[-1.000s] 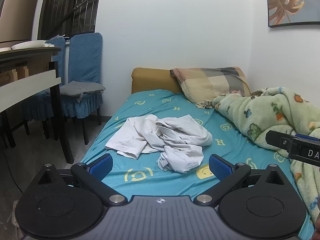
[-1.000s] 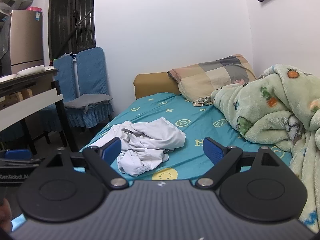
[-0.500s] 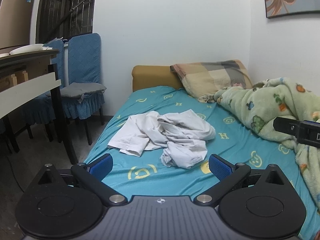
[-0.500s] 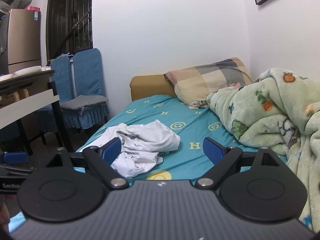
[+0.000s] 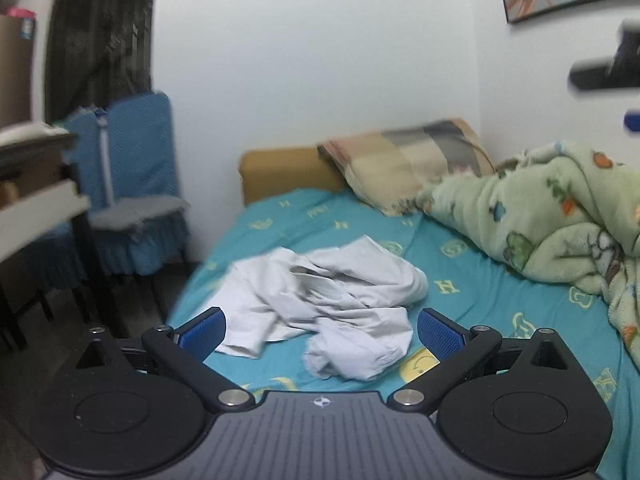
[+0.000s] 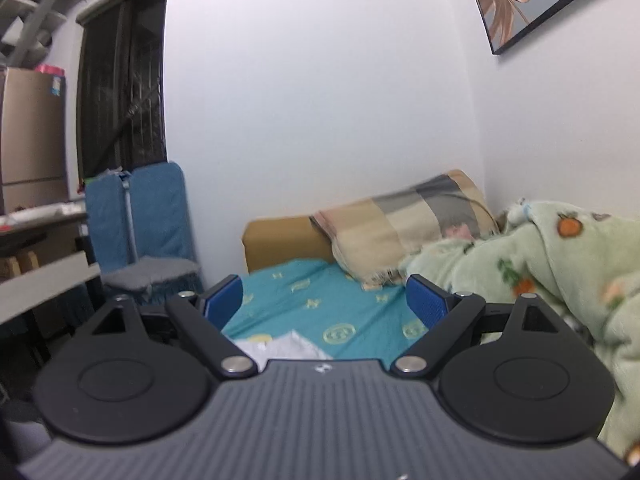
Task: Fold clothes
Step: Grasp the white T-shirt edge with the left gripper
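Crumpled white cotton garment (image 5: 332,304) heaped on teal patterned bedsheet (image 5: 480,304); left gripper (image 5: 320,330) spread wide, empty; right gripper (image 6: 324,300) likewise, raised above bed.

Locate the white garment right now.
In the left wrist view, the white garment lies crumpled on the teal bedsheet, left of the green blanket, below the pillow.
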`<move>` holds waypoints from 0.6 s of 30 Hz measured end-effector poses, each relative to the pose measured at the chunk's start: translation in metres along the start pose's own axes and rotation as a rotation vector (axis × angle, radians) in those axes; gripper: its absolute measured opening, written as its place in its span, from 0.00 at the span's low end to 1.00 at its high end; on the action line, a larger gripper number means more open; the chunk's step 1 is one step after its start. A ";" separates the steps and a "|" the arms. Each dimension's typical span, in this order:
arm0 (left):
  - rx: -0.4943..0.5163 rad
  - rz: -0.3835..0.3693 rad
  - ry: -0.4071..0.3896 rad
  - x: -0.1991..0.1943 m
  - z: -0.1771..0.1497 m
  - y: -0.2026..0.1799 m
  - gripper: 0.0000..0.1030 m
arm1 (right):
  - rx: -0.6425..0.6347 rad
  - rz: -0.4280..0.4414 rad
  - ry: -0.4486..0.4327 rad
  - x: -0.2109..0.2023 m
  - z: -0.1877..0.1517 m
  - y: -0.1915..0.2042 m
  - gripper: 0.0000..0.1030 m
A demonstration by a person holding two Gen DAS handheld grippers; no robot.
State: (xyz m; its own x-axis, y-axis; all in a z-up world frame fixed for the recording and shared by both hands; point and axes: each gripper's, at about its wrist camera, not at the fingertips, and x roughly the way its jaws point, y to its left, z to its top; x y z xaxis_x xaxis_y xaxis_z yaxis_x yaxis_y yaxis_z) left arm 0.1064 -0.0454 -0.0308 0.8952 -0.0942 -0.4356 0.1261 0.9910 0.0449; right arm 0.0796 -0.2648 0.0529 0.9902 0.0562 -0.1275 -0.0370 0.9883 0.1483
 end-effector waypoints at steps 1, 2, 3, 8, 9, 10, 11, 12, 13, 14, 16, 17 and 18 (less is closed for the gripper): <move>-0.021 -0.011 0.039 0.021 0.002 0.001 1.00 | 0.015 -0.016 -0.001 0.008 -0.001 -0.006 0.87; -0.045 -0.015 0.078 0.042 0.004 0.003 0.99 | 0.038 -0.040 0.006 0.018 -0.007 -0.014 0.87; -0.069 -0.019 0.107 0.062 0.006 0.005 0.96 | 0.070 -0.062 0.025 0.026 -0.017 -0.023 0.87; -0.126 -0.040 0.150 0.155 0.006 0.008 0.92 | 0.173 -0.076 0.242 0.081 -0.071 -0.057 0.87; -0.144 -0.046 0.147 0.173 0.006 0.008 0.86 | 0.181 -0.076 0.258 0.091 -0.078 -0.058 0.87; -0.173 -0.054 0.139 0.188 0.007 0.011 0.78 | 0.190 -0.076 0.273 0.102 -0.086 -0.060 0.87; -0.209 -0.061 0.130 0.202 0.008 0.014 0.72 | 0.191 -0.078 0.279 0.112 -0.092 -0.059 0.87; -0.240 -0.064 0.124 0.214 0.008 0.018 0.56 | 0.192 -0.080 0.284 0.121 -0.099 -0.058 0.87; -0.262 -0.058 0.127 0.225 0.008 0.021 0.33 | 0.193 -0.085 0.288 0.130 -0.104 -0.058 0.87; -0.281 -0.050 0.136 0.233 0.008 0.025 0.22 | 0.198 -0.082 0.297 0.134 -0.109 -0.058 0.87; -0.313 -0.058 0.143 0.238 0.007 0.033 0.06 | 0.208 -0.075 0.315 0.143 -0.119 -0.057 0.87; -0.314 -0.061 0.136 0.235 0.008 0.036 0.04 | 0.213 -0.072 0.324 0.148 -0.124 -0.056 0.87; -0.306 -0.062 0.122 0.227 0.010 0.038 0.04 | 0.210 -0.071 0.320 0.148 -0.125 -0.056 0.87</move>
State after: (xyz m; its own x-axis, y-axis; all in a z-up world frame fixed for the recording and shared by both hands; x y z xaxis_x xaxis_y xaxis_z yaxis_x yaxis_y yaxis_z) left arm 0.3187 -0.0304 -0.1194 0.8299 -0.1615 -0.5340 0.0281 0.9681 -0.2490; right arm 0.2111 -0.2937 -0.0967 0.8963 0.0625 -0.4390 0.0916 0.9426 0.3211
